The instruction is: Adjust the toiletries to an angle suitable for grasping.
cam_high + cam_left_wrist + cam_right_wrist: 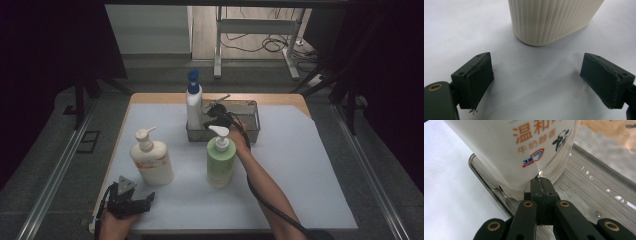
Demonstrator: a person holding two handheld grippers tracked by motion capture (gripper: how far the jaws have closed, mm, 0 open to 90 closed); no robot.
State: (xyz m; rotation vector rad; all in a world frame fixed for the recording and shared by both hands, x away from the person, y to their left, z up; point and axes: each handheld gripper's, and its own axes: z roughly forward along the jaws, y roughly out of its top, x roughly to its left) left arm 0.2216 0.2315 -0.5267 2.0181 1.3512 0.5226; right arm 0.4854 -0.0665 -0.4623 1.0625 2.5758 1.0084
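Observation:
A white bottle with a blue pump point(194, 107) stands at the left end of a metal tray point(251, 133) at the back of the table. My right gripper point(215, 118) is inside the tray beside it. In the right gripper view the jaws point(541, 181) are shut with nothing between them, tips against the base of the white bottle point(511, 150), which bears orange print. My left gripper point(136, 191) rests near the front left edge, open and empty point(536, 82), facing the ribbed base of a cream pump bottle point(551, 20).
The cream pump bottle point(152, 161) stands left of centre and a green pump bottle point(220, 161) stands in the middle, just in front of the tray and the right forearm. A pale mat point(300, 165) covers the table. The tray floor point(589, 180) is bare to the right.

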